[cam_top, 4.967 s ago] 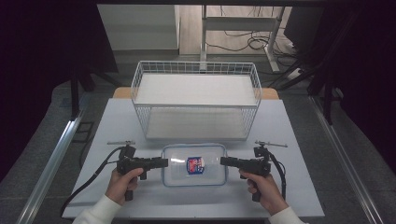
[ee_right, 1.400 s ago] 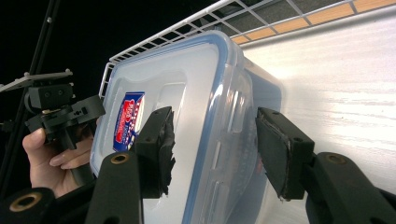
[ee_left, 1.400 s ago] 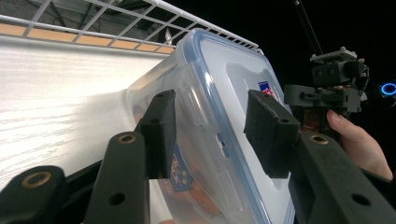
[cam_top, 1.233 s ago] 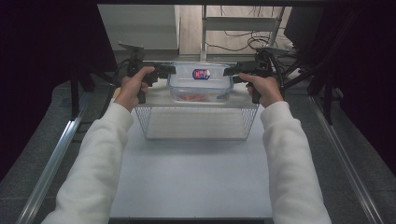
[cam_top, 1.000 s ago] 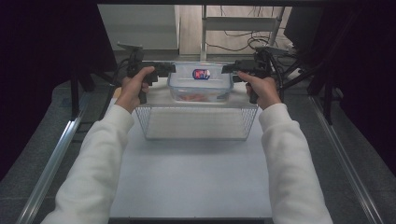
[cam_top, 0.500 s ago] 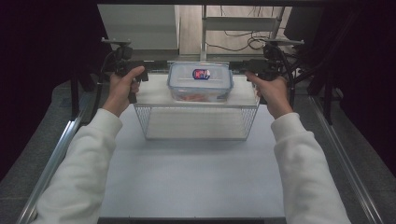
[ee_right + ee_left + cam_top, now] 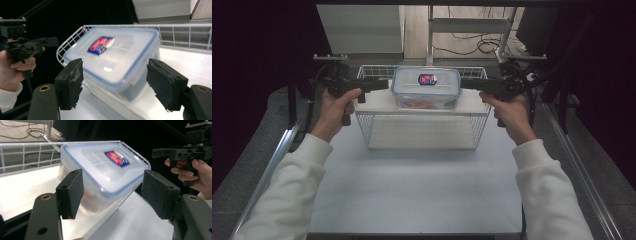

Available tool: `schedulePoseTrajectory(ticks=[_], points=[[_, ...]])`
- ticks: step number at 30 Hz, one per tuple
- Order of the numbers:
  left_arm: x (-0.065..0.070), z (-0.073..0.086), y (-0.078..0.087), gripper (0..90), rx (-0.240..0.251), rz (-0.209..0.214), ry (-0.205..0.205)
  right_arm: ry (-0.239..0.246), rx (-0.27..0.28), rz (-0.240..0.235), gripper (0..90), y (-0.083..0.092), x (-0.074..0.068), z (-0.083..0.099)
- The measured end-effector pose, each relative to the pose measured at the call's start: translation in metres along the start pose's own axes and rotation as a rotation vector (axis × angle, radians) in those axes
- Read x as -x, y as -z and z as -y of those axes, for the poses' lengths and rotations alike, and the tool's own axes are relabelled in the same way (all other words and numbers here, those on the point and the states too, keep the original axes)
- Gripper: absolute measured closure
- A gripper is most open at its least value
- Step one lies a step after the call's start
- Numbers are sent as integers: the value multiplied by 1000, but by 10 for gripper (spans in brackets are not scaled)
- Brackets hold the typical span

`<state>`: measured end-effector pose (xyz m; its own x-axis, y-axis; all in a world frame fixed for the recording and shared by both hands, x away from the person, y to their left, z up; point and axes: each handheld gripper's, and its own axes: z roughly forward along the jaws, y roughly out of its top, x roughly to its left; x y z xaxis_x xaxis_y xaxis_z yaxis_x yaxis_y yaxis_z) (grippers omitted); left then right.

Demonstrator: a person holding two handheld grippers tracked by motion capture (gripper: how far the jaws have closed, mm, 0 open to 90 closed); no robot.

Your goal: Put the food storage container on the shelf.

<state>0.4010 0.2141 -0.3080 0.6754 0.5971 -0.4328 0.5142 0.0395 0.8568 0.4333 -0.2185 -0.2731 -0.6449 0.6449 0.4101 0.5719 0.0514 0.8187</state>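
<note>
A: Where is container (image 7: 426,88) now?
B: Sitting on white top of wire basket (image 7: 422,134), at far edge of table (image 7: 412,195).
A: Grippers?
B: Left gripper (image 7: 382,83) & right gripper (image 7: 467,83) both w/ jaws apart, just beside box ends, not touching. Looks like release step.
A: Next?
B: Prob. pull back both, straight out, w/o knocking box.

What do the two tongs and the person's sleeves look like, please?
Both the left tongs and the right tongs are black, pistol-shaped tools with black cables trailing from them. Each has two flat, rectangular black pads on dark grey jaws with brass-coloured rivets. The right tongs' pads look worn and frayed. The person wears long white sleeves.
</note>
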Motion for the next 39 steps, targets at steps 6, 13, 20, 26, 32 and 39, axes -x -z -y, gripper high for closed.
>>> schedulePoseTrajectory(ticks=[6,13,20,26,32,39], points=[[10,31,14,343,12,23,-13,72,2,-16,284,16,-1,34],[24,63,16,345,4,31,-62,102,18,-68,270,30,1,76],[35,111,7,346,-39,5,-130,141,19,-66,262,38,1,115],[40,154,3,342,-102,-17,-158,155,12,-77,256,38,8,156],[41,183,-2,337,-158,-36,-162,156,-13,-50,256,36,15,187],[40,183,1,312,-151,-61,-169,167,1,-22,200,35,17,197]])
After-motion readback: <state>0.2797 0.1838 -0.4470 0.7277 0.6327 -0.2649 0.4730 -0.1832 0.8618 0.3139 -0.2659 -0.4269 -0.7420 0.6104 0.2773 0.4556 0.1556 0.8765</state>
